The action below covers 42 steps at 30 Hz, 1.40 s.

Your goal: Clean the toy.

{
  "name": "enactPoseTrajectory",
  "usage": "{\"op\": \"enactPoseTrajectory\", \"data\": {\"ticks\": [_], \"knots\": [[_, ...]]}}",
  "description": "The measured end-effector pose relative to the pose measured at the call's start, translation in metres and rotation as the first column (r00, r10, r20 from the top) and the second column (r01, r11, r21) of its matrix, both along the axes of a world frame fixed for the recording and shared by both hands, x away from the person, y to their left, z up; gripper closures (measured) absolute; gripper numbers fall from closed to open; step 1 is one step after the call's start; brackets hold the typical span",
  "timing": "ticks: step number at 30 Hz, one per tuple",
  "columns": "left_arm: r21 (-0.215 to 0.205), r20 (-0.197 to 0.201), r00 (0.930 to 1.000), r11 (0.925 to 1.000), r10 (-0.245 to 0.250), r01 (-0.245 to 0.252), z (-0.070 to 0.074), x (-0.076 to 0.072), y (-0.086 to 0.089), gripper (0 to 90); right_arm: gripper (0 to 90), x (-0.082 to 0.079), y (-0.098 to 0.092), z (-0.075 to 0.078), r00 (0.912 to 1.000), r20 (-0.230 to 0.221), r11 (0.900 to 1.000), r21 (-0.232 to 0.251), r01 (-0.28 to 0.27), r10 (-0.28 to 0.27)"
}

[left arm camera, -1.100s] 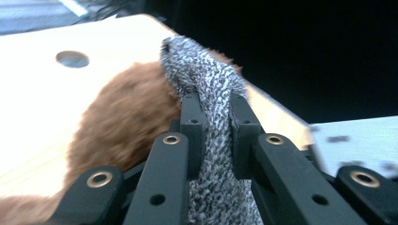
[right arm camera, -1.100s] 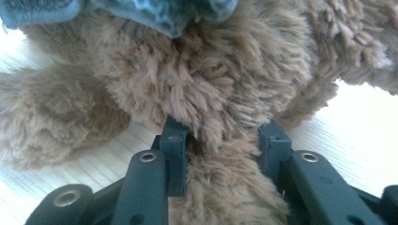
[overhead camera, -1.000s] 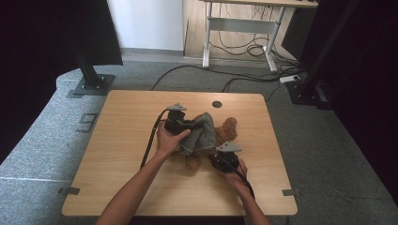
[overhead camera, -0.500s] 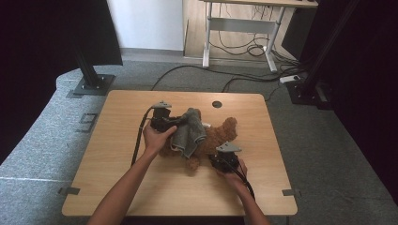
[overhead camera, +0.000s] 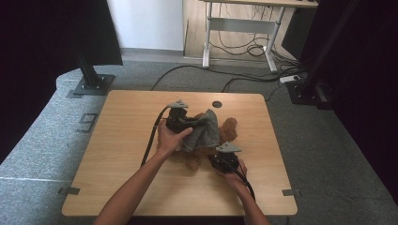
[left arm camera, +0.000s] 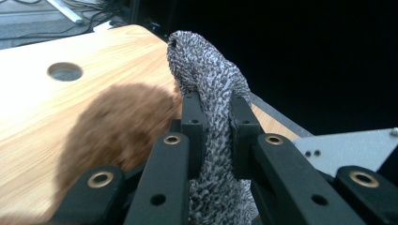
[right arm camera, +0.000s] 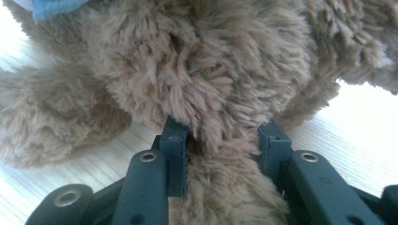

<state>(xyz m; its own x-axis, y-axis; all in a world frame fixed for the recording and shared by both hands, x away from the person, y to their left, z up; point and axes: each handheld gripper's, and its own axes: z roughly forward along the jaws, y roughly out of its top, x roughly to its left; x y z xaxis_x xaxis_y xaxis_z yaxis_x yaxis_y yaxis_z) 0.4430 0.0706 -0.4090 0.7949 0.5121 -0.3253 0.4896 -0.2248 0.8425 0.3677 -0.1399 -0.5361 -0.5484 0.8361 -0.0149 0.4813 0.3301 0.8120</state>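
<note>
A brown plush bear (overhead camera: 230, 127) lies on the wooden table (overhead camera: 126, 140), partly covered by a grey knitted cloth (overhead camera: 205, 133). My left gripper (overhead camera: 198, 124) is shut on a fold of that cloth; in the left gripper view the knit (left arm camera: 213, 79) stands pinched between the two black jaws of the left gripper (left arm camera: 216, 101), with the bear's brown fur (left arm camera: 117, 126) behind. My right gripper (overhead camera: 217, 157) sits at the bear's near side. Its jaws (right arm camera: 225, 133) are shut on a furry limb (right arm camera: 220, 84) of the bear.
A round cable hole (overhead camera: 216, 104) lies in the table's far edge, also seen as a hole (left arm camera: 65, 71) beyond the bear. Black stand bases (overhead camera: 91, 86) sit on the floor at the back left and right, and a desk frame (overhead camera: 237, 23) stands behind.
My left gripper swung left with the grey cloth, then came back right, and the cloth now hangs more over the bear. The right gripper has stayed in place.
</note>
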Motion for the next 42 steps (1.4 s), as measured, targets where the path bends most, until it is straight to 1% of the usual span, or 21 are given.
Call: {"op": "enactPoseTrajectory", "data": {"ticks": [3, 6, 8, 9, 12, 14, 16, 19, 21, 23, 28, 31, 34, 37, 39, 41, 42], "knots": [[0.008, -0.009, 0.9999, 0.9999, -0.012, 0.012, -0.001, 0.007, -0.015, 79.4, 62.9, -0.001, 0.000, 0.000, 1.0000, 0.002, 1.000, -0.002, 0.000, 0.000], [0.014, -0.036, 0.9991, 0.9996, -0.022, 0.023, -0.004, 0.018, -0.032, 79.2, 63.0, -0.001, 0.001, 0.000, 1.0000, 0.004, 1.000, -0.005, 0.001, -0.001], [0.026, -0.050, 0.9983, 0.9992, -0.029, 0.030, -0.008, 0.024, -0.045, 79.0, 62.9, -0.002, 0.001, 0.000, 1.0000, 0.004, 1.000, -0.006, 0.001, -0.001], [0.030, -0.050, 0.9982, 0.9990, -0.033, 0.034, -0.009, 0.025, -0.048, 79.0, 62.9, -0.002, 0.001, 0.000, 1.0000, 0.004, 1.000, -0.006, 0.001, -0.001], [0.045, -0.070, 0.9962, 0.9975, -0.052, 0.056, -0.015, 0.031, -0.063, 78.8, 62.9, -0.002, 0.001, -0.001, 1.0000, 0.007, 1.000, -0.007, 0.000, 0.001], [0.054, -0.085, 0.9950, 0.9968, -0.054, 0.058, -0.020, 0.034, -0.069, 78.8, 62.9, -0.002, 0.001, -0.001, 1.0000, 0.006, 1.000, -0.006, 0.000, 0.000], [0.077, -0.090, 0.9946, 0.9953, -0.051, 0.058, -0.024, 0.036, -0.073, 79.0, 62.9, -0.003, 0.000, -0.001, 1.0000, 0.004, 1.000, -0.007, -0.004, 0.004], [0.127, -0.077, 0.9965, 0.9910, -0.033, 0.043, -0.028, 0.037, -0.074, 79.2, 62.9, -0.003, 0.000, -0.001, 1.0000, 0.005, 1.000, -0.007, -0.005, 0.005], [0.161, -0.058, 0.9981, 0.9865, -0.020, 0.029, -0.027, 0.036, -0.072, 79.5, 62.9, -0.003, 0.000, -0.001, 1.0000, 0.005, 1.000, -0.008, -0.006, 0.006], [0.182, -0.046, 0.9989, 0.9830, -0.011, 0.019, -0.027, 0.036, -0.069, 79.5, 62.9, -0.003, 0.001, -0.001, 1.0000, 0.005, 1.000, -0.009, -0.006, 0.006], [0.204, -0.041, 0.9991, 0.9790, 0.013, -0.004, -0.026, 0.033, -0.057, 79.8, 62.8, -0.004, 0.001, -0.001, 1.0000, 0.008, 1.000, -0.010, -0.001, 0.002], [0.224, -0.021, 0.9994, 0.9744, 0.028, -0.023, -0.025, 0.028, -0.046, 80.0, 62.8, -0.004, 0.001, -0.002, 1.0000, 0.006, 1.000, -0.002, 0.006, -0.006], [0.222, -0.016, 0.9989, 0.9743, 0.045, -0.040, -0.026, 0.024, -0.031, 80.1, 62.8, -0.004, 0.001, -0.002, 0.9999, 0.003, 1.000, 0.006, 0.012, -0.012], [0.208, -0.023, 0.9977, 0.9764, 0.063, -0.057, -0.031, 0.019, -0.012, 80.2, 62.8, -0.003, 0.000, -0.002, 0.9998, -0.005, 0.999, 0.027, 0.020, -0.019], [0.207, -0.036, 0.9965, 0.9761, 0.076, -0.067, -0.037, 0.017, 0.001, 80.2, 62.8, -0.003, -0.001, -0.002, 0.9997, -0.012, 0.999, 0.040, 0.023, -0.023], [0.205, -0.056, 0.9946, 0.9760, 0.088, -0.074, -0.044, 0.016, 0.015, 80.1, 62.8, -0.002, -0.002, -0.002, 0.9996, -0.014, 0.999, 0.045, 0.025, -0.024], [0.192, -0.072, 0.9928, 0.9782, 0.095, -0.080, -0.049, 0.015, 0.023, 80.1, 62.8, -0.002, -0.002, -0.002, 0.9996, -0.014, 0.999, 0.045, 0.025, -0.025]]}}
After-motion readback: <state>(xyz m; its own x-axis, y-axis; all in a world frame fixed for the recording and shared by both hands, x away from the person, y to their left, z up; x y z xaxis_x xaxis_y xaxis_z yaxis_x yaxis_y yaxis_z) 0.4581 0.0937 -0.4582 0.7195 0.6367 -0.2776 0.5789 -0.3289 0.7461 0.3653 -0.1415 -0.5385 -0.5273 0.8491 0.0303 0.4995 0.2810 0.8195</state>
